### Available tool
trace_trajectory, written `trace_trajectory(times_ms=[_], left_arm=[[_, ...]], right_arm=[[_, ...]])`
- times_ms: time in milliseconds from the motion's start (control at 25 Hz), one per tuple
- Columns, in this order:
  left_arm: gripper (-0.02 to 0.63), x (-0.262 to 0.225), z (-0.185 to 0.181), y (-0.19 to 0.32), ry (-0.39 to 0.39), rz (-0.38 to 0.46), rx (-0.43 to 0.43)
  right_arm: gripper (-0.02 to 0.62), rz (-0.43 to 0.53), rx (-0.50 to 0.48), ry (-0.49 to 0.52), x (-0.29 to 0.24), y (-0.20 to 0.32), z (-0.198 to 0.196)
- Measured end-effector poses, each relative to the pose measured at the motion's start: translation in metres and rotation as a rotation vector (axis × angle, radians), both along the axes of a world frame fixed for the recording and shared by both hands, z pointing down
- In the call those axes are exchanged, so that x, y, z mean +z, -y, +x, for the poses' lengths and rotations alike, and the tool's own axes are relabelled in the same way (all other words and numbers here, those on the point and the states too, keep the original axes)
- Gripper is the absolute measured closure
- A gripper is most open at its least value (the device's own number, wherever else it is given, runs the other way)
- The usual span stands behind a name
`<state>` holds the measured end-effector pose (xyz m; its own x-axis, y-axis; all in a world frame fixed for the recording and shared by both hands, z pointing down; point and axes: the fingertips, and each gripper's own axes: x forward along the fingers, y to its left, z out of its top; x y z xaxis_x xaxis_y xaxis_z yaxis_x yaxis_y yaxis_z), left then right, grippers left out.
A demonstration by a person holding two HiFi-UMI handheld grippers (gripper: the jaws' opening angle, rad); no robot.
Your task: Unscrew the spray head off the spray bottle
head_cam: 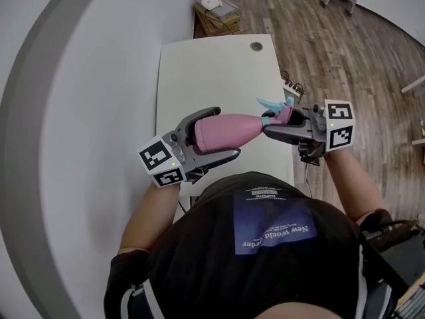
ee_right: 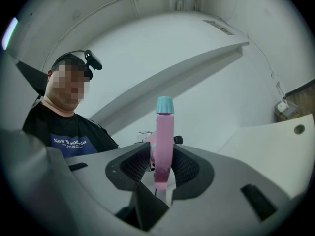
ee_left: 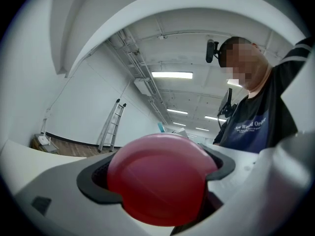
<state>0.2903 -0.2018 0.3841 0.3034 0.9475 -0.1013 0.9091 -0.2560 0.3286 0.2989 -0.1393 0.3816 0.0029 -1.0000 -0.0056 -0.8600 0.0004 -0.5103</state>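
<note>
White table (head_cam: pixel 219 72) lies beneath both grippers, wood floor (head_cam: pixel 345 52) open beyond its right edge. The left gripper (head_cam: pixel 224 133) clamps the pink spray bottle (head_cam: pixel 232 129), held level. The right gripper (head_cam: pixel 271 126) pinches the spray head (head_cam: pixel 284 115), apparently pressing its sides.

Setting: indoor workroom, lab or studio type. Evidence: white desk (head_cam: pixel 219 78) with cable hole (head_cam: pixel 256 46); plank floor (head_cam: pixel 345 52); curved white wall (head_cam: pixel 86 78); ladder (ee_left: pixel 112 124); strip lights (ee_left: pixel 171 74); exposed ceiling pipes (ee_left: pixel 135 63); boxes (head_cam: pixel 218 20) beyond the desk.
</note>
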Motion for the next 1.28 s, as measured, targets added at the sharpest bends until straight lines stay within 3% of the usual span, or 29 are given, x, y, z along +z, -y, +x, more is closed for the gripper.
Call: trace_trajectory(times_ms=[440, 880, 1080, 1280], left_arm=[[0.118, 0.006, -0.004, 0.004, 0.217, -0.094, 0.061], [0.120, 0.022, -0.017, 0.002, 0.233, -0.073, 0.094], [0.120, 0.022, -0.019, 0.005, 0.500, -0.295, 0.220], [0.120, 0.030, -0.021, 0.004, 0.597, -0.320, 0.255]], right_arm=[[0.472, -0.110, -0.017, -0.346, -0.008, 0.008, -0.016], [0.471, -0.132, -0.020, -0.507, 0.003, 0.009, -0.031], [0.472, -0.139, -0.082, -0.691, -0.012, 0.014, -0.047], [0.472, -0.210, -0.129, -0.766, -0.001, 0.012, -0.051]])
